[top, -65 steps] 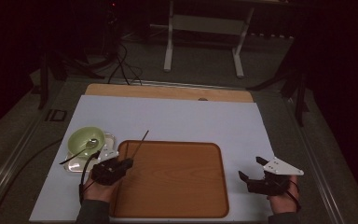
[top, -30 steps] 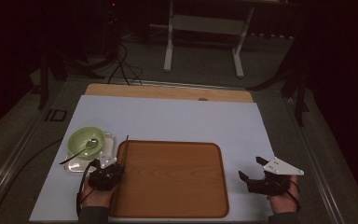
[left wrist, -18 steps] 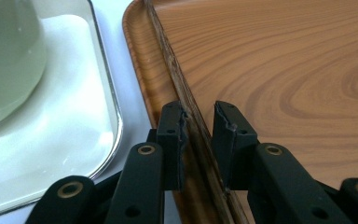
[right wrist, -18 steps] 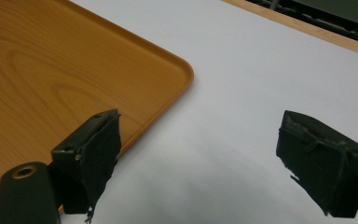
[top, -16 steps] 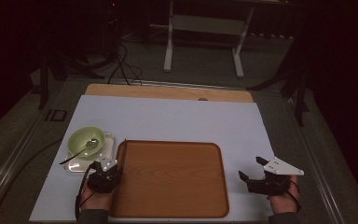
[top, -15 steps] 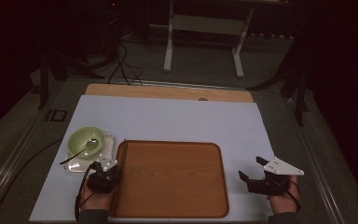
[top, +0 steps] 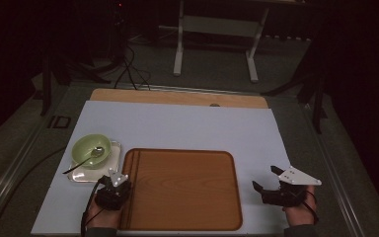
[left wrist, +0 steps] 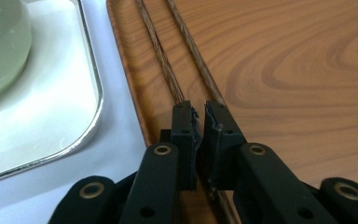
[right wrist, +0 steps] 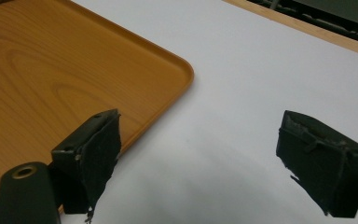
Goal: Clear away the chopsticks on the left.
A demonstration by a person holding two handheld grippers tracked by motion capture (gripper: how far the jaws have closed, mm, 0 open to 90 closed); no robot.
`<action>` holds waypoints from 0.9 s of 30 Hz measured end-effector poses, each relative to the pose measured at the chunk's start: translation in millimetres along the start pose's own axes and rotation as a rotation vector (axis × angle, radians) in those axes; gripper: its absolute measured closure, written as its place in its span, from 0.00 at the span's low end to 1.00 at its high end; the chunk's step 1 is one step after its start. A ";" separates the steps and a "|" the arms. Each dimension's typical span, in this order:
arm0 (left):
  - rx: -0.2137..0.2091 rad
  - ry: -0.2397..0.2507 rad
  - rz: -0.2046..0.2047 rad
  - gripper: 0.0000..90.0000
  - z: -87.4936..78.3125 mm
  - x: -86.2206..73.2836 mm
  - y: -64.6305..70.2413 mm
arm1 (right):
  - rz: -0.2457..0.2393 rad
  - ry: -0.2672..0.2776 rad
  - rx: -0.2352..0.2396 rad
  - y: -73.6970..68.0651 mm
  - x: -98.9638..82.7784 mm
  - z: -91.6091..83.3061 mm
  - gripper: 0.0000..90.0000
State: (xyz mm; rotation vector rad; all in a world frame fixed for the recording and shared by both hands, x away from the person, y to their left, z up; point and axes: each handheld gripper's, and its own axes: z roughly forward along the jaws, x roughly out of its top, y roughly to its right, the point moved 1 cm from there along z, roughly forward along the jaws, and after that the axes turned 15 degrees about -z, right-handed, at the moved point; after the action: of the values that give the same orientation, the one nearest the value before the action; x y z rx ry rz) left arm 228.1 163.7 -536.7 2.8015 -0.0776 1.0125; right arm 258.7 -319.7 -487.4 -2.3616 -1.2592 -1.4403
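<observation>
We are closing our left gripper on the chopsticks lying along the wooden tray's left edge, beside the green bowl. Our right gripper is resting wide open, holding nothing, on the counter.

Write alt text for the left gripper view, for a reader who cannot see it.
The left hand-held gripper has its two black jaws nearly together over a pair of dark chopsticks lying side by side along the left edge of a wooden tray. Left of the tray, a white dish holds a green bowl.
</observation>
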 end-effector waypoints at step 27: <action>-0.071 0.055 -0.140 0.71 -18.1 14.2 -14.8 | -0.001 0.004 0.001 -0.1 0.5 0.2 0.15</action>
State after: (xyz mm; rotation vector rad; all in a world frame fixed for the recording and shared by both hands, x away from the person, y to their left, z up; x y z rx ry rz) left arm 229.1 181.4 -516.0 2.6705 0.0858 1.0320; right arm 258.8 -319.3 -487.2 -2.3570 -1.2591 -1.4441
